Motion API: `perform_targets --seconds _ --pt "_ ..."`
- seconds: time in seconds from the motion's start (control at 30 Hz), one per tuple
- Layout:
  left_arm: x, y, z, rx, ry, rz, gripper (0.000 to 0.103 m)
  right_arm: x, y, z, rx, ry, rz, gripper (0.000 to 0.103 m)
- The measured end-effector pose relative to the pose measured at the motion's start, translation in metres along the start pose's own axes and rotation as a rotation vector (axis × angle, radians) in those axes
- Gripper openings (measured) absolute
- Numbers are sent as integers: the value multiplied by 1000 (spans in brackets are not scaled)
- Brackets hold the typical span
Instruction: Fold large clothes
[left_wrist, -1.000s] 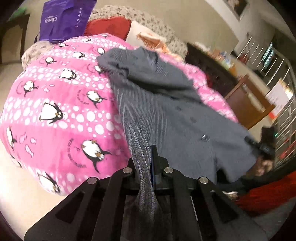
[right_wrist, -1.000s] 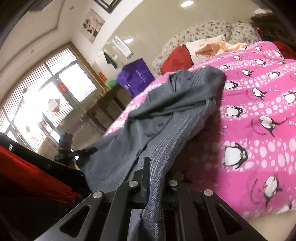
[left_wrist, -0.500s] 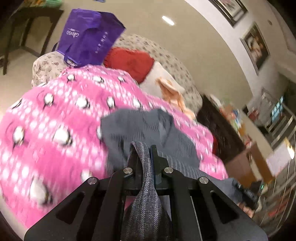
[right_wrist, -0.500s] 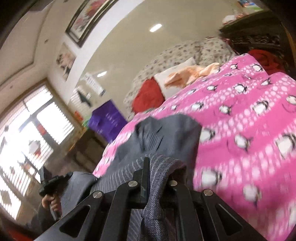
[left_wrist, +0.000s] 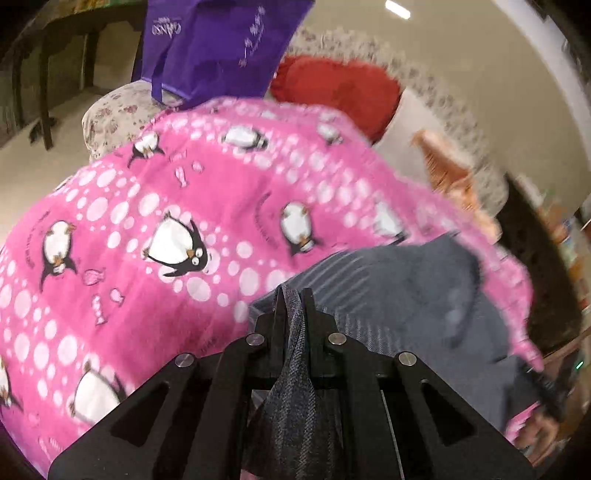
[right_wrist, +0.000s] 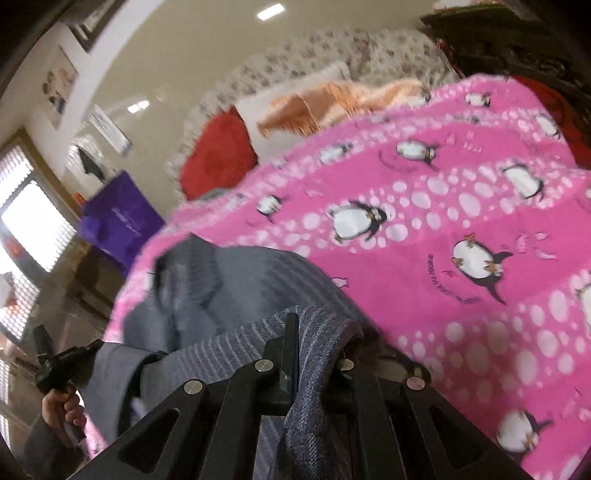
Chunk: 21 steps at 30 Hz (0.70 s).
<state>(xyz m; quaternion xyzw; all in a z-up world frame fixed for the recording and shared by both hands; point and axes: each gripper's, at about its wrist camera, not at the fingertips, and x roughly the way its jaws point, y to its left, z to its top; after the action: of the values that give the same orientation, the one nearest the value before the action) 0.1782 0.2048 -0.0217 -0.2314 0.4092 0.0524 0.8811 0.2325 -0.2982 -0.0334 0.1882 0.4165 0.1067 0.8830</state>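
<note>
A grey buttoned jacket (left_wrist: 406, 295) lies on a bed under a pink penguin blanket (left_wrist: 166, 236). My left gripper (left_wrist: 293, 295) is shut on a fold of the jacket's grey fabric and holds it over the blanket. In the right wrist view the jacket (right_wrist: 229, 295) lies to the left on the pink blanket (right_wrist: 461, 258). My right gripper (right_wrist: 306, 321) is shut on another fold of the jacket's striped grey fabric. The cloth drapes back over both sets of jaws. The lower part of the jacket is hidden under the grippers.
A purple bag (left_wrist: 218, 44), a red cushion (left_wrist: 340, 96) and a white pillow with an orange cloth (left_wrist: 447, 173) sit at the bed's head. A dark wooden cabinet (left_wrist: 535, 266) stands to the right. A hand holding the other gripper (right_wrist: 59, 373) shows at the left.
Both grippers have carried the jacket's lower edge up toward its collar, so the jacket now lies doubled over and more pink blanket shows. Both stay shut on the fabric.
</note>
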Motion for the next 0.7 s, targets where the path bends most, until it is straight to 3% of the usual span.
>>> perform_targets --seconds 0.13,0.27,0.43,0.47,0.5,0.53,0.63,0.7 --pt "35 -7 -15 95 59 85 8 38 -15 -4 26 59 -65 2" --pt "40 -22 -24 251 14 144 8 40 -15 -4 24 56 -81 5" --pt "30 -8 -12 236 81 74 9 7 -30 6 169 81 78 16" --pt "24 -2 -8 216 91 60 24 -6 -33 6 191 66 121 18" --pt "15 4 -4 207 77 84 47 -18 -29 7 198 50 150 22" --pt "3 8 -2 202 43 93 53 -36 -27 5 188 25 149 25" --pt "-35 16 0 199 -24 109 55 -74 -16 -7 134 -30 110 31" --pt "-69 11 -13 214 -89 61 55 -94 -5 -18 81 -67 96 31"
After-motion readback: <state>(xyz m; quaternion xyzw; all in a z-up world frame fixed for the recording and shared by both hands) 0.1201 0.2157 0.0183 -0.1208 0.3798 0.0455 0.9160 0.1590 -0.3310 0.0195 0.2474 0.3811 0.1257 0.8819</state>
